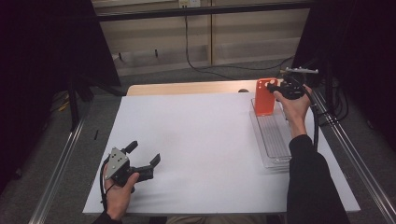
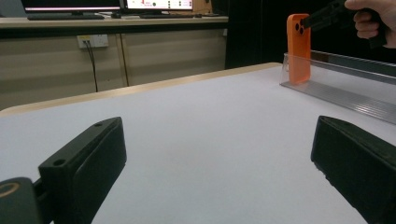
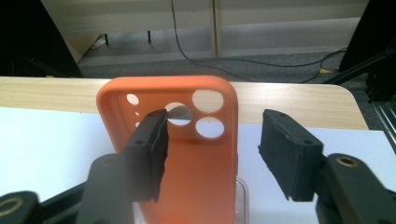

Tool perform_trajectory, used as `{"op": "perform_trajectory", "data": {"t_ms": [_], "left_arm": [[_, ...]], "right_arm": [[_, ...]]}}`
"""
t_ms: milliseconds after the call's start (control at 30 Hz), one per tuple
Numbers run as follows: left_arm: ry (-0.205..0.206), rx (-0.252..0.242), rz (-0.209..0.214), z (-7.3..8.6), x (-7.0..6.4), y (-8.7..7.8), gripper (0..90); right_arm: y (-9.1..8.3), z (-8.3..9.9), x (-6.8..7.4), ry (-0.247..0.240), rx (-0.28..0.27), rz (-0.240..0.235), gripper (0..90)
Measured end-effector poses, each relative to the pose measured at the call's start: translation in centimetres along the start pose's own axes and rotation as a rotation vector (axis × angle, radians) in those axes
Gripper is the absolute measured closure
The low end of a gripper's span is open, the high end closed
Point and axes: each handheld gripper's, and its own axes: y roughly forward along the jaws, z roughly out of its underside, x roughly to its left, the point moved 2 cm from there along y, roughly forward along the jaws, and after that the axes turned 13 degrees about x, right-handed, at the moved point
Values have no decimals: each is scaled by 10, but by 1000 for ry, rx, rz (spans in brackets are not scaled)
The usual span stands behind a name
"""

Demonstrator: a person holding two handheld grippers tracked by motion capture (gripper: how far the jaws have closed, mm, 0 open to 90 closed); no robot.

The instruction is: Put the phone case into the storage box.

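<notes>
White tabletop [image 1: 196, 140]: orange phone case [image 3: 187, 154] upright, long axis vertical, between parted right gripper [image 3: 212, 154]; left gripper [image 1: 142, 156] agape, far off.

A white rectangular table top [image 1: 201, 140] with a pale wooden far edge [image 1: 187, 87] stands on grey carpet floor [image 1: 224, 73]. Beige cabinet panels [image 1: 252, 35] line the far wall, a black cable [image 1: 189, 42] hanging before them. Dark curtains [image 1: 42, 56] flank both sides.
</notes>
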Motion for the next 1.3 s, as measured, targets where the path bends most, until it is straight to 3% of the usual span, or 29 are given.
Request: {"op": "perform_trajectory", "data": {"t_ms": [267,467,733,867,967,1067,1300], "left_arm": [[-6,-5,2,-1,-1,0,33],[0,-3,0,-2,0,1,33],[-1,2,4,-2,-2,3,32],[-6,0,5,-3,-1,4,33],[2,7,7,-2,-2,4,33],[6,4,9,-2,-2,4,33],[9,-1,13,-2,-1,2,33]], "right_arm": [[-3,5,0,-7,-12,-2,285],[-6,7,4,-7,-38,-53,206],[-12,12,5,-20,-72,-60,201],[-15,16,4,-18,-91,-85,210],[-18,17,5,-12,-105,-61,206],[-22,19,5,-14,-134,-81,167],[-24,28,5,-55,-144,-54,113]]}}
